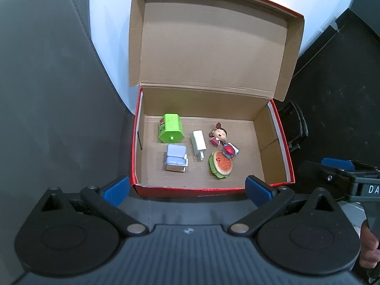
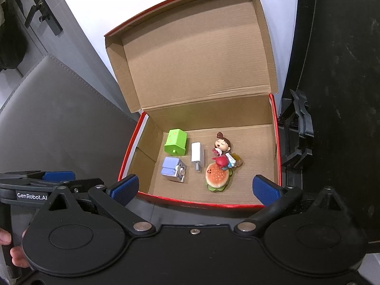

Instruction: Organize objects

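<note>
An open red cardboard box (image 1: pixel 280 140) (image 2: pixel 128 159) holds several small items. On its floor lie a green toy house (image 1: pixel 170 131) (image 2: pixel 176 142), a pale blue block toy (image 1: pixel 175 158) (image 2: pixel 173 168), a white charger plug (image 1: pixel 198 144) (image 2: pixel 197 156), a brown-haired doll (image 1: pixel 219 135) (image 2: pixel 222 145), a small red-capped figure (image 1: pixel 229 150) (image 2: pixel 223 162) and a toy hamburger (image 1: pixel 220 167) (image 2: pixel 216 177). My left gripper (image 1: pixel 187 190) hovers open just before the box's front wall, empty. My right gripper (image 2: pixel 194 188) is also open and empty, spanning the front edge.
The box lid (image 1: pixel 213 47) (image 2: pixel 194 59) stands up at the back against a white wall. Grey padded upholstery (image 1: pixel 59 106) (image 2: pixel 59 123) lies left of the box. Black hardware (image 1: pixel 296 128) (image 2: pixel 298 130) sits on a dark surface to the right. A hand (image 2: pixel 14 256) holds the left gripper's handle.
</note>
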`<state>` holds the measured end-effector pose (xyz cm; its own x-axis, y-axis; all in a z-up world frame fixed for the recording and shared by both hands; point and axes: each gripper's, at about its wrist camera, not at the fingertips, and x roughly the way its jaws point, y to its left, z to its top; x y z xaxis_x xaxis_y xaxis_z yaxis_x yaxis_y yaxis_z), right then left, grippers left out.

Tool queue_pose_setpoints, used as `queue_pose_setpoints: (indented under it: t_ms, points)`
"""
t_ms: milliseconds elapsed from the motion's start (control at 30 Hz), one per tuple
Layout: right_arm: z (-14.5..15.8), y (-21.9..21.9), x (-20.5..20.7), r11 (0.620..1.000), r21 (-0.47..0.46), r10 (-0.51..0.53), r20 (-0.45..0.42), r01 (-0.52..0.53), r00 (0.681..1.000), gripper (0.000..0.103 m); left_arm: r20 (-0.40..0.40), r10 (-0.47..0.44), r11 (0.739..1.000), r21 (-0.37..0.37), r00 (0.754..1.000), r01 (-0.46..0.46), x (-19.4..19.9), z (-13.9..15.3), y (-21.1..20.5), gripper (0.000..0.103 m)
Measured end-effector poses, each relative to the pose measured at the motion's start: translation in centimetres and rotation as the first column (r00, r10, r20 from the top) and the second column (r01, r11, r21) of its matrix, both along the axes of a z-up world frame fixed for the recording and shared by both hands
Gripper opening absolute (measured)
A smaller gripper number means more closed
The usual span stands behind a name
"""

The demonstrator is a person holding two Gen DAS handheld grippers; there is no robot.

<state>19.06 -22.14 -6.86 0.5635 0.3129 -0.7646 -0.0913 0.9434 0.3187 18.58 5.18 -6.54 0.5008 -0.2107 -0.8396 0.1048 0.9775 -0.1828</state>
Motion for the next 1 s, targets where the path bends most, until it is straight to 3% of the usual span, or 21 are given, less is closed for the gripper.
queue_pose_setpoints:
  t_ms: [1000]
  points:
    - [0.27, -0.19, -0.24, 1.0, -0.017, -0.018, 0.004, 0.018, 1.0, 0.103, 0.006, -0.02, 1.0, 0.01, 1.0, 0.02, -0.04, 0.44, -0.59, 0.102]
